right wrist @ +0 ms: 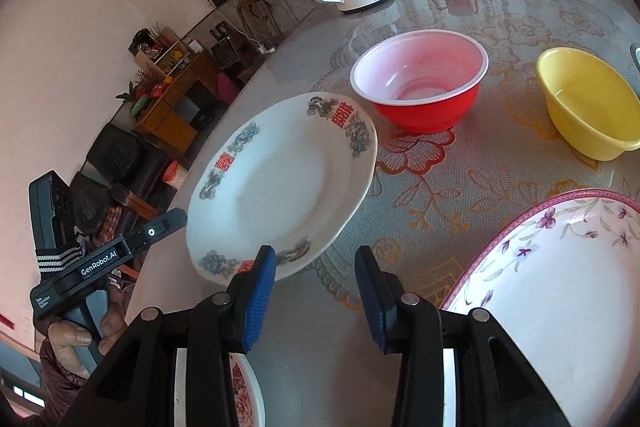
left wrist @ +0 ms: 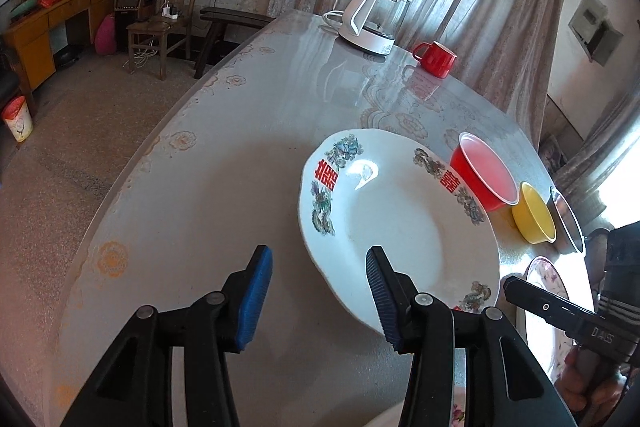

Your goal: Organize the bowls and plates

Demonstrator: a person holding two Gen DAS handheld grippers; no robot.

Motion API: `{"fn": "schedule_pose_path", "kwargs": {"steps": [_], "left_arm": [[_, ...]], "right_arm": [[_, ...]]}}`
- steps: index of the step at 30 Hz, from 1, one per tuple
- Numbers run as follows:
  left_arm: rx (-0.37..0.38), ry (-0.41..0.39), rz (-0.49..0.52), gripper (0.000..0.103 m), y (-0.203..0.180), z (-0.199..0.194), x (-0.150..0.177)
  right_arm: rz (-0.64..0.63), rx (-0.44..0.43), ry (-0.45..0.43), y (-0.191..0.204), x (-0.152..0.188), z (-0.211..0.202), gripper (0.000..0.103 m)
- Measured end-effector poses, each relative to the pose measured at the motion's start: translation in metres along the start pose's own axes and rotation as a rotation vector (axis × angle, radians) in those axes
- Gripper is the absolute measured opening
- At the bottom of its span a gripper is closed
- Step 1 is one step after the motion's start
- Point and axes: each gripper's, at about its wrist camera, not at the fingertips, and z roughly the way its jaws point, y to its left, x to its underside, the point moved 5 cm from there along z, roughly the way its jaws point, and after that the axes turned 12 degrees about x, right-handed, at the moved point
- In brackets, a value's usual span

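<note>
A round desk [left wrist: 200,187] under a clear cover fills both views. On it a white plate with red characters and dragon patterns [left wrist: 400,211] sits tilted, its near edge raised off the surface.

In the left wrist view, the left gripper [left wrist: 320,267] has its blue-padded jaws spread apart and holds nothing; the right-hand pad overlaps the plate's near rim, though contact cannot be judged. Beyond the plate, in a row, stand a red bowl [left wrist: 486,179], a yellow bowl [left wrist: 534,213] and a metal bowl [left wrist: 568,223] cut off by the right-hand device. Farther back are a glass kettle with a white handle [left wrist: 374,17] and a red mug [left wrist: 436,59].

The right wrist view shows the right gripper [right wrist: 316,263], also spread and empty, over bare desk between the tilted plate and a floral plate with a pink rim [right wrist: 560,275]. Only this view shows that plate clearly, plus part of a rose-patterned plate [right wrist: 244,395] under the gripper's left arm. The metal bowl is barely visible here. The left view alone shows the floor, a wooden chair [left wrist: 160,27] and a wooden cabinet [left wrist: 48,23].
</note>
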Motion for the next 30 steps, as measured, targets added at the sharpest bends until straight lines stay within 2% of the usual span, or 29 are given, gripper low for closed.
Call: {"fn": "schedule_pose_path", "kwargs": {"steps": [8,17,20,22,23,24,26,28,30], "left_arm": [[0.017,0.025,-0.013,0.050,0.010,0.026,-0.031],[0.040,0.061,0.035,0.048,0.006,0.063,-0.050],[0.066,0.090,0.028,0.047,0.005,0.075,-0.050],[0.024,0.075,0.057,0.040,0.004,0.074,-0.048],[0.022,0.081,0.068,0.034,0.003,0.073,-0.045],[0.037,0.088,0.065,0.033,0.003,0.070,-0.042],[0.073,0.115,0.073,0.033,0.000,0.064,-0.033],[0.067,0.131,0.137,0.033,-0.005,0.061,-0.025],[0.072,0.129,0.144,0.033,-0.004,0.063,-0.026]], "right_arm": [[0.055,0.007,0.021,-0.003,-0.022,0.023,0.043],[0.070,0.013,0.026,-0.007,-0.033,0.039,0.044],[0.053,0.022,0.012,-0.005,-0.036,0.043,0.043],[0.042,0.027,0.003,-0.004,-0.037,0.046,0.043],[0.038,0.029,0.000,-0.003,-0.037,0.047,0.042],[0.034,0.032,0.000,-0.003,-0.036,0.048,0.042],[0.028,0.049,-0.002,-0.004,-0.035,0.048,0.043],[0.038,0.045,-0.006,-0.010,-0.035,0.049,0.043],[0.059,0.026,-0.002,-0.013,-0.037,0.051,0.043]]}}
